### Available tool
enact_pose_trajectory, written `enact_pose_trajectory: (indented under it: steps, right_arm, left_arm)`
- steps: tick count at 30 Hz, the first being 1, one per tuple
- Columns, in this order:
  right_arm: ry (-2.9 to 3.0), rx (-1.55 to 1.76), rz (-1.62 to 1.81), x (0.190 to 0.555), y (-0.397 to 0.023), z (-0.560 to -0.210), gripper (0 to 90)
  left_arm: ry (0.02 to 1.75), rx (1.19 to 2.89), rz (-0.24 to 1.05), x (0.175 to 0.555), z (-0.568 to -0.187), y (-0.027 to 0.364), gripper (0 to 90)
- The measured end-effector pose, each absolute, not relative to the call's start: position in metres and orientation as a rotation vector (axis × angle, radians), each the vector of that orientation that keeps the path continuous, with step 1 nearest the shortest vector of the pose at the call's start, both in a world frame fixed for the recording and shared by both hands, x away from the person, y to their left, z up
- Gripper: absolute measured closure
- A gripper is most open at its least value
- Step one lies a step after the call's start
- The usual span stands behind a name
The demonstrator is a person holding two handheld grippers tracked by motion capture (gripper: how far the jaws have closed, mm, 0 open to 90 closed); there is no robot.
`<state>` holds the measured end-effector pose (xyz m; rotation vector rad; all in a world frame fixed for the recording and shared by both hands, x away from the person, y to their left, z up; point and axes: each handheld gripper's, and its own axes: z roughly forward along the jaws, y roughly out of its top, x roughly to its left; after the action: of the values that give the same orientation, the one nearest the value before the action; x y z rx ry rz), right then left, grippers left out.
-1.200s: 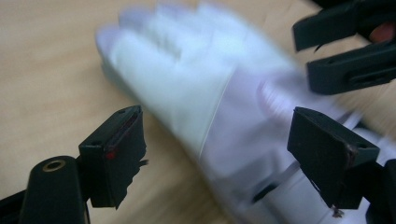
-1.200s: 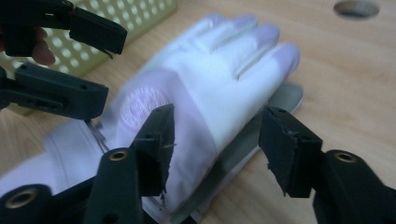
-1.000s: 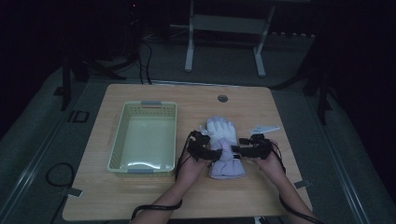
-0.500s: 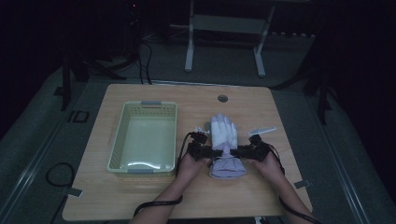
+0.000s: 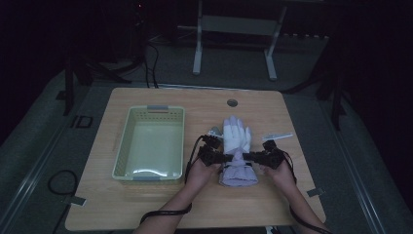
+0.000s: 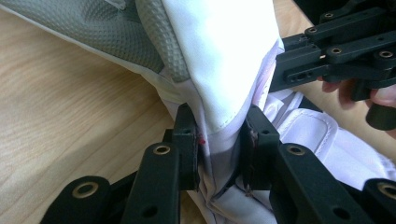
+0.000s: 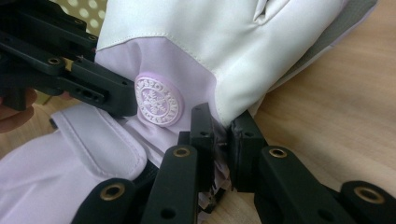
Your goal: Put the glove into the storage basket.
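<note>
- White and pale-lilac fabric: a padded winter glove [image 5: 236,148] lies flat on the table, fingers pointing away from the person, cuff toward them.
- Left gripper [image 5: 213,155] pinches the glove's wrist edge from one side; its jaws have just been closing and now clamp a fold of fabric between the pads, as the left gripper view [image 6: 219,140] confirms.
- Right gripper [image 5: 263,157] bites the opposite wrist edge; its jaws have just been closing too, with cloth bunched between them [image 7: 218,140], just beside a round snowflake badge [image 7: 157,99].
- Step in hand, by my reading: the two-sided grasp is made, the lift not yet begun.
- Next move likely calls for raising both hands evenly, keeping the cloth taut between the claws, then carrying it toward the green basket [image 5: 122,161], which sits well off to the left gripper's outer side.
- Risk: a thin pinch of slick fabric may slip.
- Surface: light wooden table [image 5: 146,209], with a small pale strip [image 5: 277,136] beyond the right gripper.
- Room: dark, with a grey floor and a metal stand's legs [image 5: 234,44] behind the table.
</note>
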<state>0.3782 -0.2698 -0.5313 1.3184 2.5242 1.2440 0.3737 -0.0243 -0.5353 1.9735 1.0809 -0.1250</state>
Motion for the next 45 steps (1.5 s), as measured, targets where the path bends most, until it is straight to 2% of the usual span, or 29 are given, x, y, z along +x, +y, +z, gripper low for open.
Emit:
enact_pose_trajectory:
  steps: [5,25,31,45]
  right_arm:
    - [2.505,1.277,1.258,0.373,-0.269,-0.517,82.1]
    - [2.473,1.121,1.338,0.37,-0.229,-0.455,82.2]
    - [2.479,1.099,1.362,0.375,-0.214,-0.445,82.2]
    - [2.54,1.017,1.352,0.39,-0.155,-0.431,82.2]
  left_arm:
    - [1.045,1.997,-0.069,0.369,-0.518,-0.024,71.5]
    - [0.993,1.976,-0.027,0.366,-0.457,0.027,71.5]
    - [0.985,1.965,-0.021,0.368,-0.45,0.041,71.5]
    - [1.052,1.924,0.008,0.367,-0.44,0.101,71.5]
